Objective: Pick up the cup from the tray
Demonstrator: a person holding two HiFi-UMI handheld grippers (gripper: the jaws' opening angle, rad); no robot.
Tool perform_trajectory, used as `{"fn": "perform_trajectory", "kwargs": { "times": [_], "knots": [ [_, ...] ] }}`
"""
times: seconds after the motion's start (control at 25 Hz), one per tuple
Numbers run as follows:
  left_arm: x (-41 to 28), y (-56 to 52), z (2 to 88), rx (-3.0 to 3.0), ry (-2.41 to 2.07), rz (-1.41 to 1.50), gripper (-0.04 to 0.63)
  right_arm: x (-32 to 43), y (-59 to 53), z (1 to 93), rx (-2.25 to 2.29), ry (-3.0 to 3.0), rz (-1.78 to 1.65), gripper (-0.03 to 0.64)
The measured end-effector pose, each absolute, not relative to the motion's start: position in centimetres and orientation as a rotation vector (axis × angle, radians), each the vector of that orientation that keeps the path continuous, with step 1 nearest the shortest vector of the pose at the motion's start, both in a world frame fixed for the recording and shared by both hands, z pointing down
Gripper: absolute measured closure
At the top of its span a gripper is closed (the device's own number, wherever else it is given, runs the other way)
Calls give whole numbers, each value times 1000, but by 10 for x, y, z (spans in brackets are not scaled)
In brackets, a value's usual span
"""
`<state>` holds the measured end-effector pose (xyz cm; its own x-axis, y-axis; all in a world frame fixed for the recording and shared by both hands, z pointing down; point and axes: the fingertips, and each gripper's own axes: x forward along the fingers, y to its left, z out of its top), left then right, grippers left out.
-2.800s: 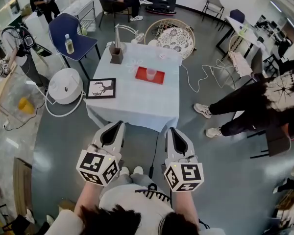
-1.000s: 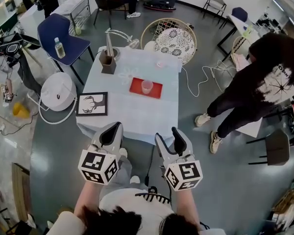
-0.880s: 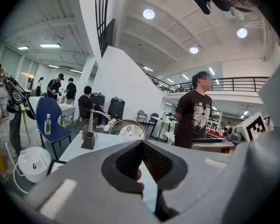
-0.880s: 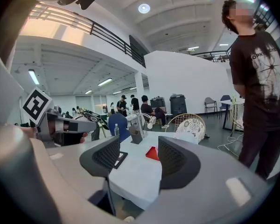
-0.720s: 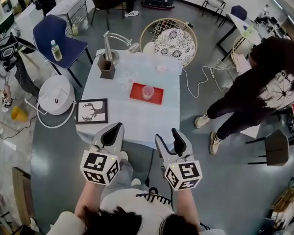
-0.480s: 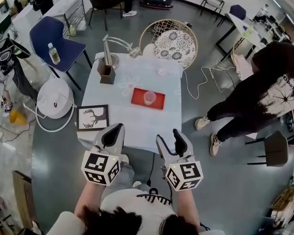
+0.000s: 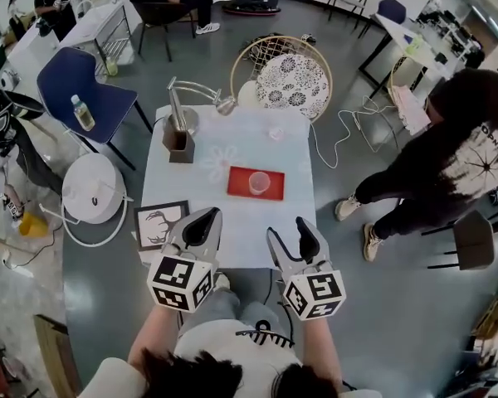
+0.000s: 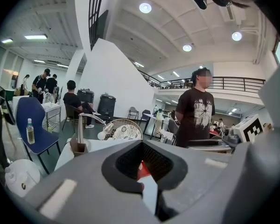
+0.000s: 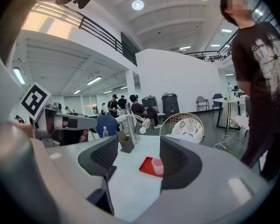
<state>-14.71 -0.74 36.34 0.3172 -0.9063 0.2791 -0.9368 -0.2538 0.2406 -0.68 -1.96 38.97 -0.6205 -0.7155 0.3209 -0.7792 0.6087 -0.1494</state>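
Short of the pink translucent plastic cup (image 7: 258, 182) on its flat red rectangular tray (image 7: 240, 186), the left gripper's (image 7: 209, 214) jaws sit clenched empty, while the right gripper's (image 7: 285, 226) have just been spreading, empty.

Nothing can be read for certain; white lettering on a person's black T-shirt (image 9: 262, 71) is too blurred to be made out

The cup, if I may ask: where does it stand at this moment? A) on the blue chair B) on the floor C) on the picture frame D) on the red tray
D: the cup stands upright on the red tray in the middle of the white table.
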Motion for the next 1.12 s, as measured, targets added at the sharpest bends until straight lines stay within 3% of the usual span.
{"fn": "perform_trajectory", "kwargs": {
  "times": [0.76,1.12],
  "knots": [
    [-148,-65,390,2212,-1578,185,595,-48,-94,472,1080,-2497,459,261],
    [-133,-106,440,2160,-1579,317,595,-63,-146,547,1010,-2355,497,184]
  ]
}}
